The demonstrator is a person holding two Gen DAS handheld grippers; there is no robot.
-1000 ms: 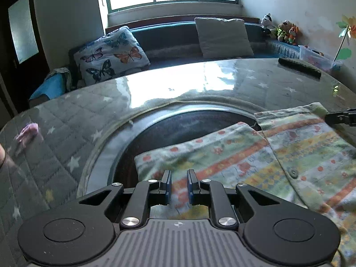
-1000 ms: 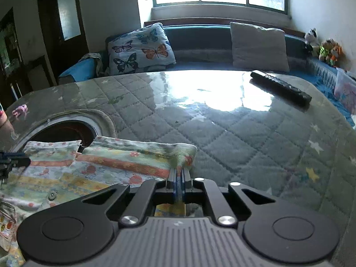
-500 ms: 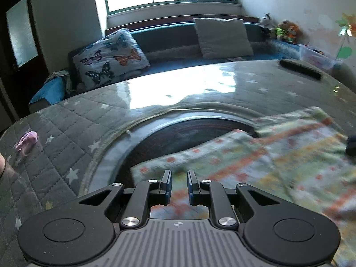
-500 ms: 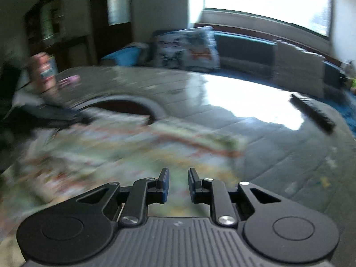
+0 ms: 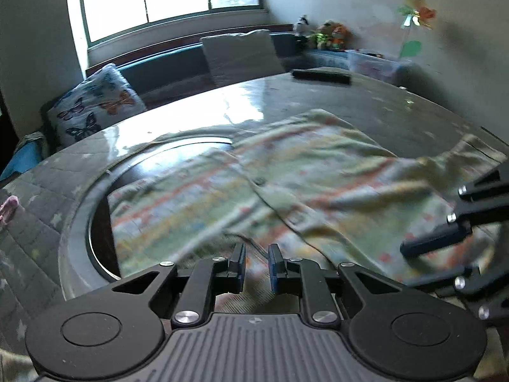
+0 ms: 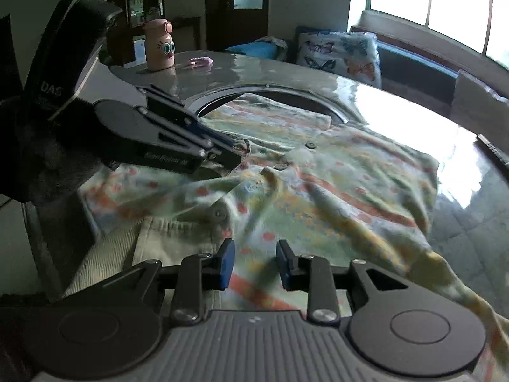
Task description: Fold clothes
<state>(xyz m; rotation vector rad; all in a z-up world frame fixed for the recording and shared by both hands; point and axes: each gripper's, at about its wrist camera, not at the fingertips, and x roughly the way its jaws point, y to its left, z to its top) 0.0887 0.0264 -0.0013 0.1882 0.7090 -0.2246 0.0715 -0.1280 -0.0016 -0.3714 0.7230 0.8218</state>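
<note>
A pale green child's shirt (image 6: 334,184) with orange and yellow bands and buttons lies rumpled on the quilted table (image 6: 461,216), partly over a round recess. In the left wrist view the shirt (image 5: 286,172) is blurred. My left gripper (image 5: 256,251) is closed to a narrow gap over a raised fold. The right wrist view shows the left gripper (image 6: 240,152) pinching the shirt's near-left edge. My right gripper (image 6: 254,254) hovers over the shirt's front part with its jaws opening and nothing between the pads. The right gripper (image 5: 410,248) also shows at the right edge of the left wrist view.
The round recess (image 5: 95,222) takes up the table's left half. A black remote (image 5: 321,76) lies at the far edge. A pink bottle with cartoon eyes (image 6: 159,47) and a small pink item (image 6: 200,61) stand far left. Beige ribbed cloth (image 6: 105,254) lies at the near edge.
My right gripper let go of the shirt's far-right corner, opened, and swung left over the shirt. The left gripper shifted sideways with the cloth, and the shirt is now more rumpled.
</note>
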